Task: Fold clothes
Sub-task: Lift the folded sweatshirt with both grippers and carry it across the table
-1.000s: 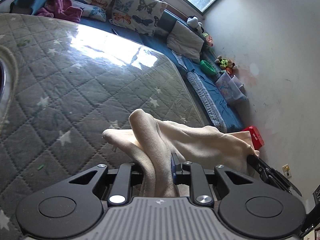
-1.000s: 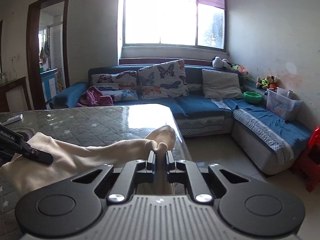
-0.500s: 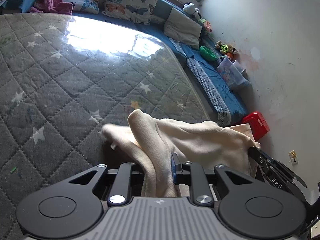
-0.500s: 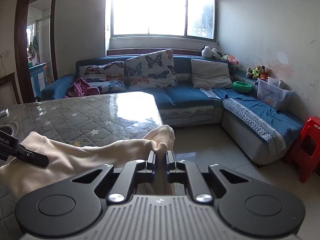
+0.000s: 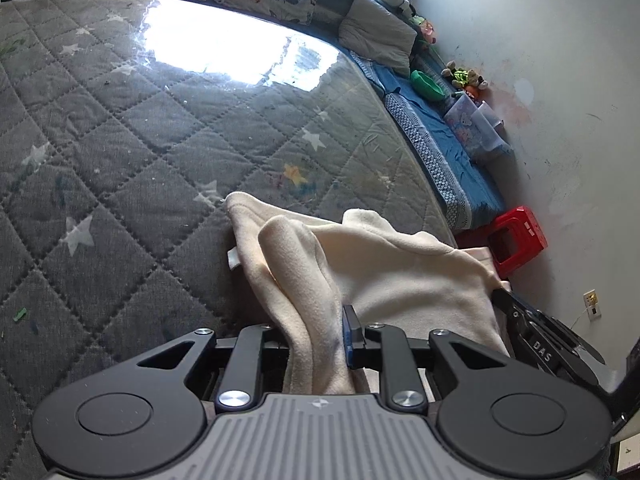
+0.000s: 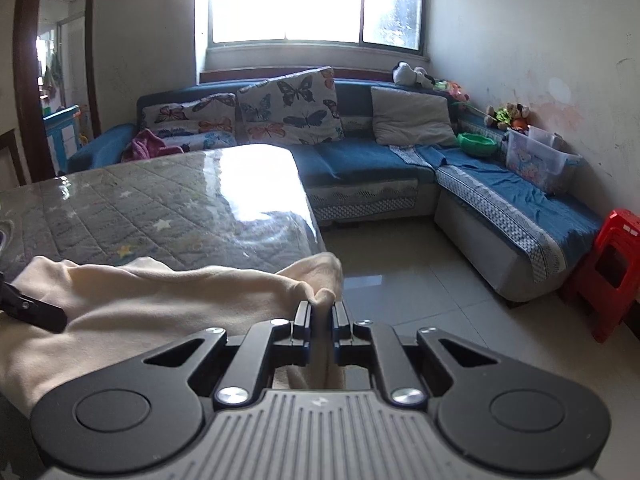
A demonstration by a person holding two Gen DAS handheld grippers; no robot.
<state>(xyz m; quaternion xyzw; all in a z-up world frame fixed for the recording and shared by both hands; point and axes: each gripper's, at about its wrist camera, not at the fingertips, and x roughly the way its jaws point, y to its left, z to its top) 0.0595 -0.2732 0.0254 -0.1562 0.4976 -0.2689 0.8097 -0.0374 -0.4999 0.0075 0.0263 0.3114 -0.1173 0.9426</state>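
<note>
A cream fleece garment (image 5: 384, 268) is stretched between my two grippers at the near right edge of the grey quilted table (image 5: 120, 152). My left gripper (image 5: 316, 332) is shut on a bunched fold of it. My right gripper (image 6: 320, 320) is shut on the other end of the cream garment (image 6: 160, 304). The right gripper's tip shows at the right of the left wrist view (image 5: 536, 332), and the left gripper's tip shows at the left of the right wrist view (image 6: 32, 312). The garment's far corner rests on the table.
A blue corner sofa (image 6: 360, 160) with butterfly cushions (image 6: 288, 108) runs behind and to the right of the table. A red plastic stool (image 6: 608, 272) stands by the wall. A clear storage box (image 6: 536, 160) and a green bowl (image 6: 476, 144) sit on the sofa. Tiled floor (image 6: 420, 280) lies between table and sofa.
Both grippers have drawn back toward the near table edge with the garment still held. More table shows ahead of the left gripper, and more floor ahead of the right.
</note>
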